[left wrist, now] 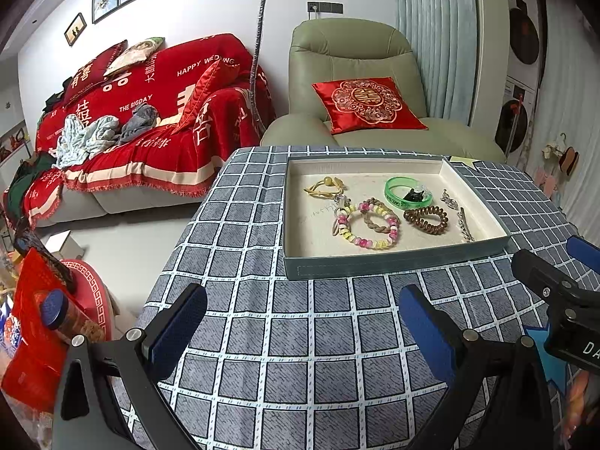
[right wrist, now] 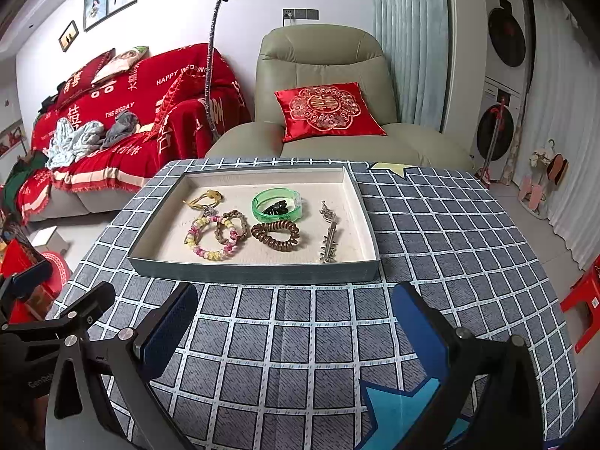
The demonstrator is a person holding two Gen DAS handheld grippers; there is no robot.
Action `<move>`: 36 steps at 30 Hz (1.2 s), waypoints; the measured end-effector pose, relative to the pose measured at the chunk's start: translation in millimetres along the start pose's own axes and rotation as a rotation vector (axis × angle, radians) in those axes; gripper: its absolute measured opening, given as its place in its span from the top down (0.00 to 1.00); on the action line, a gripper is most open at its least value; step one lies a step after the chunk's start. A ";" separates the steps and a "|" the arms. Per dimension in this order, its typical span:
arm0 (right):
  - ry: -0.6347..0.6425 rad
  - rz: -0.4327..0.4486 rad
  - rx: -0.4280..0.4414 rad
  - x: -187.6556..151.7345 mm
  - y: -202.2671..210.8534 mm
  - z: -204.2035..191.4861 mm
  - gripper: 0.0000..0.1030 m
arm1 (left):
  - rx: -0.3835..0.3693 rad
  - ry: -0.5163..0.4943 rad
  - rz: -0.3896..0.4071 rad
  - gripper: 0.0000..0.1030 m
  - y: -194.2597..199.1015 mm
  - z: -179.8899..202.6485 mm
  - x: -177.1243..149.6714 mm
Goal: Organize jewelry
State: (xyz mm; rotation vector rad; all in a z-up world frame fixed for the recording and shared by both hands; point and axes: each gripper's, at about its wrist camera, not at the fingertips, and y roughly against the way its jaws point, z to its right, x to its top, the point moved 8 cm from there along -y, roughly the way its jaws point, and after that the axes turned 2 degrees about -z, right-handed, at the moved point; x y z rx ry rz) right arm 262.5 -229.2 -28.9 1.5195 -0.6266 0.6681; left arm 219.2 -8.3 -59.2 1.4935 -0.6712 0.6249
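Observation:
A shallow grey tray point(left wrist: 393, 262) point(right wrist: 255, 272) with a cream lining sits on the checked tablecloth. In it lie a green bangle point(left wrist: 397, 186) point(right wrist: 262, 202) around a black clip point(left wrist: 417, 194), a brown coil hair tie point(left wrist: 425, 219) point(right wrist: 275, 236), a pink and yellow bead bracelet point(left wrist: 375, 230) point(right wrist: 210, 238), a yellow cord with a bead point(left wrist: 324, 184) point(right wrist: 204, 198) and silver hairpins point(left wrist: 463, 221) point(right wrist: 329, 240). My left gripper point(left wrist: 302, 322) is open and empty, in front of the tray. My right gripper point(right wrist: 296, 322) is open and empty, in front of the tray too.
The table point(left wrist: 292, 356) point(right wrist: 450, 243) has a blue star patch point(right wrist: 401, 405) near its front. A green armchair point(left wrist: 360, 86) with a red cushion stands behind it, a red-covered sofa point(left wrist: 150, 120) to the left. Red bags and a jar point(left wrist: 56, 315) sit left, below the table edge.

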 end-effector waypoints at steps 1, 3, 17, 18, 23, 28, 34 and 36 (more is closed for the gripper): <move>0.000 0.000 0.000 0.1 -0.1 -0.1 0.00 | 0.000 -0.001 0.000 0.00 -0.1 -0.1 0.0; 0.001 -0.001 0.001 -0.4 -0.5 0.2 0.00 | 0.002 -0.002 0.001 0.00 0.0 -0.1 0.0; 0.002 -0.001 0.000 -0.2 0.2 0.0 0.00 | -0.001 -0.001 -0.008 0.00 0.3 -1.0 0.1; 0.002 -0.001 0.000 0.1 0.4 -0.4 0.00 | 0.001 -0.001 -0.008 0.00 0.3 -1.8 0.2; 0.001 -0.001 0.001 0.1 0.7 -0.7 0.00 | 0.002 0.002 -0.011 0.00 0.1 -2.9 0.4; 0.001 -0.001 0.001 0.9 1.7 -1.2 0.00 | -0.005 0.002 -0.018 0.00 -2.2 -3.2 -0.7; 0.000 -0.003 0.002 1.1 1.5 -1.4 0.00 | -0.007 -0.012 -0.005 0.00 -0.4 -1.2 -0.3; 0.001 -0.002 0.002 0.7 1.2 -1.0 0.00 | -0.007 -0.011 -0.008 0.00 -0.5 -0.9 -0.2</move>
